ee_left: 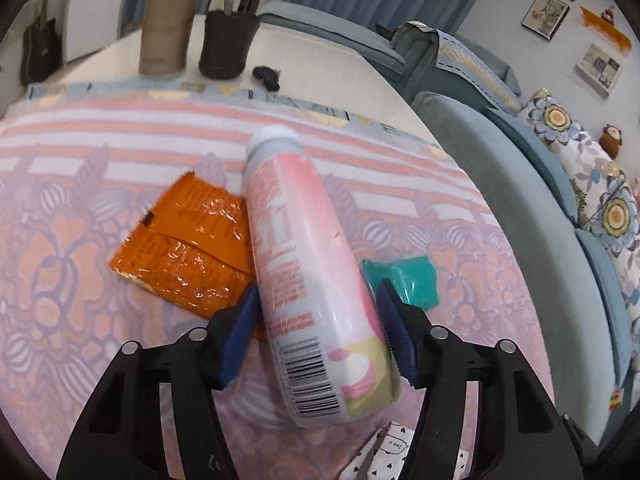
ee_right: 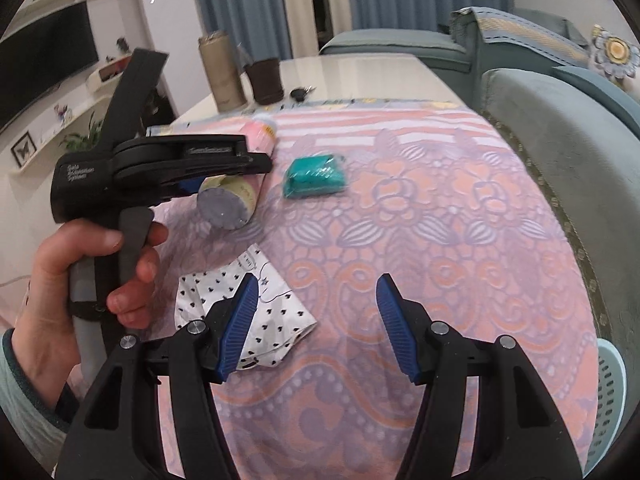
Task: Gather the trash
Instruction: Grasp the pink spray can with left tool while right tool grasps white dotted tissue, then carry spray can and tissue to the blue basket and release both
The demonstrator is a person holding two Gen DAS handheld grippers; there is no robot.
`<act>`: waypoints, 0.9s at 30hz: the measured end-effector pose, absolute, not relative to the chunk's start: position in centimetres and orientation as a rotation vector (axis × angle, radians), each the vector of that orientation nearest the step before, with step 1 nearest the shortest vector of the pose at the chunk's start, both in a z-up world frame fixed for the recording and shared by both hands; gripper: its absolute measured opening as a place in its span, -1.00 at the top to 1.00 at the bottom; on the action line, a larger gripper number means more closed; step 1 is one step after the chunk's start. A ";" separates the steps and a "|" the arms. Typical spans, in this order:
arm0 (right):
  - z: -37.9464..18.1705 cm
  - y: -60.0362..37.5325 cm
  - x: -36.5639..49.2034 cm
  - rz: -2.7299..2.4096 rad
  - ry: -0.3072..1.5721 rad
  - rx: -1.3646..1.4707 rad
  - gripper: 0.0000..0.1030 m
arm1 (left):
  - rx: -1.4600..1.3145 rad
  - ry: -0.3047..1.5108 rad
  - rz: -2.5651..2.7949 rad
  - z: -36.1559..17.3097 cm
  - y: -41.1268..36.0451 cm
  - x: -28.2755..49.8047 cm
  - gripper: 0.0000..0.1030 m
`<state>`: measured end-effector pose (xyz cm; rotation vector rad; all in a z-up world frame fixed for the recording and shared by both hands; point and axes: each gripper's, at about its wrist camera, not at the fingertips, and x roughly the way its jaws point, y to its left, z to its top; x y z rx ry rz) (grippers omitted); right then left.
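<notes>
Biggest thing here is the counter, mostly covered by a pink and purple floral cloth, with a teal sofa right along its side.

At the far end stands a tan flask, and just beside it a dark cup with a couple of utensils poking out the top. Can't tell what they are, too blurry. A small black key-like thing lies near the cup. A pale blue perforated basket peeks in at the cloth's near edge; its inside isn't visible.

The trash is all on the cloth. The pink bottle lies on its side between the blue pads of the left tool, which sit close on both flanks, so it looks gripped. The right wrist view shows the bottle's grey base under that tool, and the hand squeezing its handle.

An orange wrapper lies touching the bottle's side; only the left view shows it. A teal packet sits near the bottle's other side. A white wrapper dotted with little black hearts is crumpled near the right tool, partly behind its left pad. That tool's jaws stand moderately wide with nothing but cloth between them.

Only the right view catches the TV and shelves; only the left shows wall pictures and floral cushions.
</notes>
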<state>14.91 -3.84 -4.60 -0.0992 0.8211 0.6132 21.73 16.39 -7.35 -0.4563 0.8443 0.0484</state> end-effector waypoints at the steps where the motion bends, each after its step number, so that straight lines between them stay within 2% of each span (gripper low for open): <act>1: -4.7 -3.6 14.9 0.616 0.828 -0.109 -0.12 | -0.453 0.842 0.052 -7.5 16.5 21.6 -0.05; 12: -6.4 0.3 14.4 0.670 0.940 -0.251 -0.13 | -0.469 0.807 0.027 -5.9 17.1 15.5 0.05; 14: -6.4 0.9 13.8 0.686 0.926 -0.290 0.03 | -0.466 0.806 0.029 -5.7 17.2 13.9 0.07; 16: -6.2 1.4 12.7 0.703 0.906 -0.317 0.51 | -0.461 0.808 0.029 -5.6 17.2 11.7 0.07; 19: -5.9 1.4 11.3 0.674 0.875 -0.333 0.84 | -0.450 0.808 0.034 -5.5 17.0 8.8 0.06; 21: -5.2 0.8 10.4 0.675 0.857 -0.316 0.92 | -0.449 0.810 0.025 -5.6 16.7 6.7 0.06; 27: -3.4 -3.2 8.5 0.653 0.836 -0.259 0.93 | -0.461 0.882 -0.009 -6.2 15.5 3.0 0.06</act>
